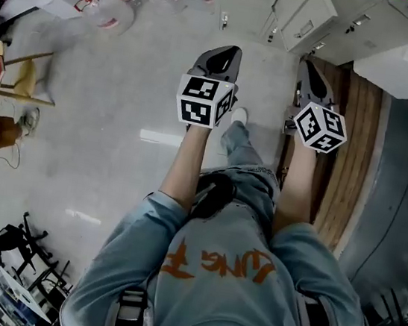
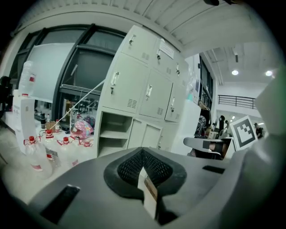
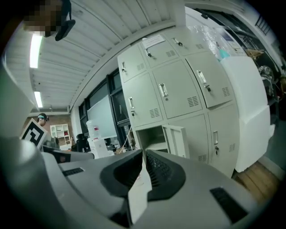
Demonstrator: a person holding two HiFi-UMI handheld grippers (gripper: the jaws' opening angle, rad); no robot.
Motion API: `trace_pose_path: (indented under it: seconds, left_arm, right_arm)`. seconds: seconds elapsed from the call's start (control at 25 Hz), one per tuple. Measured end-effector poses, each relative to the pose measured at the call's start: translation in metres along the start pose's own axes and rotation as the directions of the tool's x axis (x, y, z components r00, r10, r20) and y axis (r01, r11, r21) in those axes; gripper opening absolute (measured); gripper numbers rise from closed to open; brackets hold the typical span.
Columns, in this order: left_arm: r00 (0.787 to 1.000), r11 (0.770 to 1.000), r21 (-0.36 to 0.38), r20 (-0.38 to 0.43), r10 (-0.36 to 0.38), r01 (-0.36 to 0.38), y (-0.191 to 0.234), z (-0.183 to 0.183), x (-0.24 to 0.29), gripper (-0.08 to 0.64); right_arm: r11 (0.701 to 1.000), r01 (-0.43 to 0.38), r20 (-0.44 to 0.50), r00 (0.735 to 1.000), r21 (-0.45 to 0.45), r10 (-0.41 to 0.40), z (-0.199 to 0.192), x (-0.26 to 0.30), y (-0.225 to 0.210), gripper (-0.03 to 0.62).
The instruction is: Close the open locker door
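Head view, forearms [image 1: 187, 165] [image 1: 297, 187] outstretched, parallel, hand-held grippers [image 1: 227, 55] [image 1: 309, 68] seemingly closed.

floor [image 1: 115, 153]: pale, glossy | wooden platform [image 1: 354, 142]: right | windows [image 2: 87, 67]: dark-framed | ceiling lights [image 2: 235, 72]: lit

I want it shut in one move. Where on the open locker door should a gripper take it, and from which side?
Likely the free upright edge of the open locker door, farthest from its hinges: it stands swung out beside the open compartment, so that edge is clear. Come at the face turned away from the compartment and push inward.
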State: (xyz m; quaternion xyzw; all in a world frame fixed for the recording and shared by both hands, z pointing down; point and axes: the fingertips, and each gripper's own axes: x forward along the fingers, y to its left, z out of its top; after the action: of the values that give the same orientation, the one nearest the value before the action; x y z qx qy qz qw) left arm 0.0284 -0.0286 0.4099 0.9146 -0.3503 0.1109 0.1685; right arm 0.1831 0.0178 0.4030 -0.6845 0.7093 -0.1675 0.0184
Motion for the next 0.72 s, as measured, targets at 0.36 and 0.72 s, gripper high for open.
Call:
trace_pose_path:
  seconds: [0.36,0.72]
  left_arm:
    - [0.987,0.998,-0.005,-0.143,-0.070,0.070,-0.026,-0.021,0.100,0.018]
    - [0.972,0.993,-0.005,-0.202,-0.117,0.118,-0.058,-0.039,0.187,0.018]
  right_arm:
    - [0.996,0.028,-0.045,0.999,0.087,-0.024,-0.025,0.048,-0.084,0.044]
    - [1.000,-0.004,-0.107,0.994,0.028,0.007,-0.048,0.088,-0.151,0.046]
